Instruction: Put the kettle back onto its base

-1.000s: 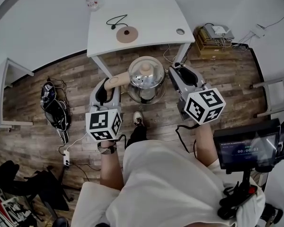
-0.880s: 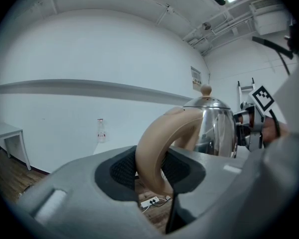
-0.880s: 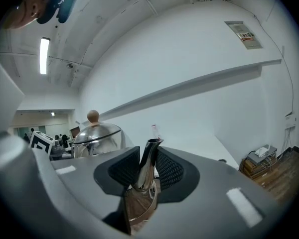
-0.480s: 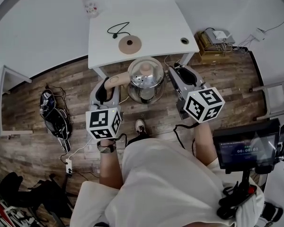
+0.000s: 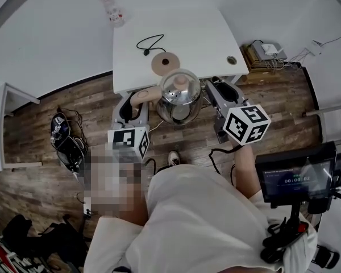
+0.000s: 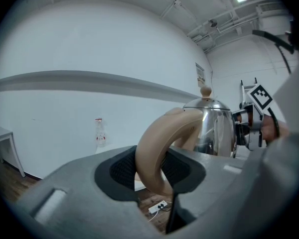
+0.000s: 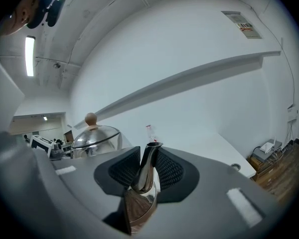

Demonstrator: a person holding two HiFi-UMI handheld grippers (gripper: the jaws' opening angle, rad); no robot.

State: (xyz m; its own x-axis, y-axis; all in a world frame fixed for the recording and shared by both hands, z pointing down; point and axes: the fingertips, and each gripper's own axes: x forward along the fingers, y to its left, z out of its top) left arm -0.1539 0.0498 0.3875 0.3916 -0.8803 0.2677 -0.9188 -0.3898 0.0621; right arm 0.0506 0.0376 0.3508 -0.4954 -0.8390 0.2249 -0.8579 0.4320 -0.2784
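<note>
Steel kettle (image 5: 181, 95) is seen mid-frame in the head view, brought nearer the table (image 5: 204, 27) than a second ago, just below the base (image 5: 165, 64); set-down is judged close. In the left gripper view the left gripper (image 6: 152, 172) is clamped on the tan handle (image 6: 159, 133). In the right gripper view the right gripper (image 7: 147, 174) is closed on the spout (image 7: 150, 156); the upper-right wall notice (image 7: 245, 26) cannot be read

The 2 grippers are pointing toward the far side, level with each other. The left gripper (image 5: 132, 101) is clamping the kettle handle (image 6: 153, 151), and the right gripper (image 5: 216, 90) is pinching the spout (image 7: 145, 169).
</note>
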